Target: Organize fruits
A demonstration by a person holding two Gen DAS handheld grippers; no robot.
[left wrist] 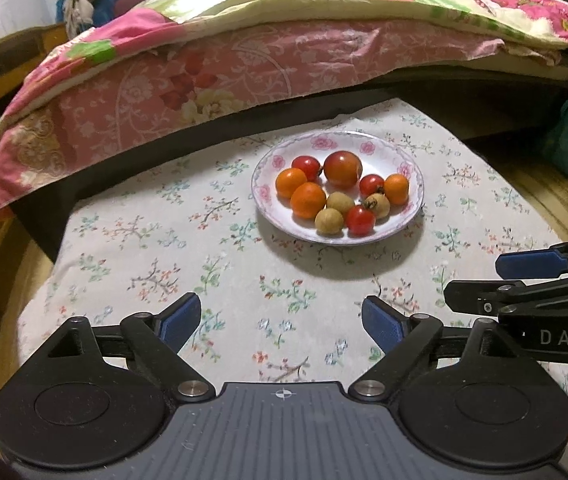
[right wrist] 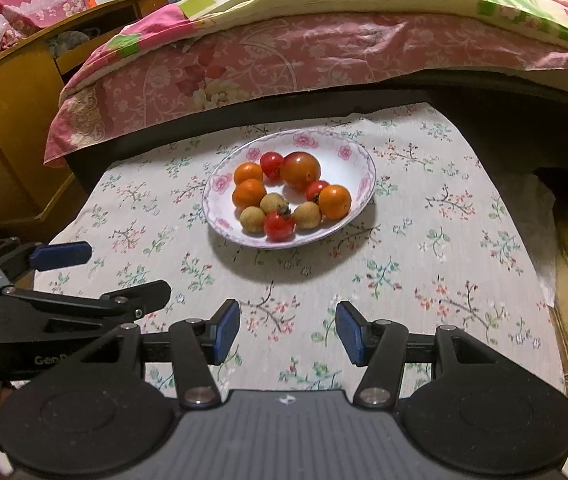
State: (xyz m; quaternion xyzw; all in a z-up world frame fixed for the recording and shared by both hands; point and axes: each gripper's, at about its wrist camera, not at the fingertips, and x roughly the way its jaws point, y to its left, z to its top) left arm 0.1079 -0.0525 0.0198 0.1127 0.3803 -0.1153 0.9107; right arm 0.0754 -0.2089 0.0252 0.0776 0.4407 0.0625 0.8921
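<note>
Left gripper spread wide, blue pads empty, hovering over the near part of the floral tablecloth. Right gripper likewise parted, though less widely, nothing between its fingers, just beside the left one and also above the cloth. From the left wrist view, right gripper at 3 o'clock; from the right wrist view, left gripper at 9 o'clock. Ahead at 12 o'clock, well apart from both, a white plate with pink flowers around the rim, resting on the cloth. On the plate, all the fruits: a large reddish-orange one at the far side, three small orange ones, three red cherry tomatoes and three pale tan ones, mostly touching. Beyond the table at 12 o'clock, a bed under a pink patterned cover. At 10 o'clock, a yellow wooden cabinet.
</note>
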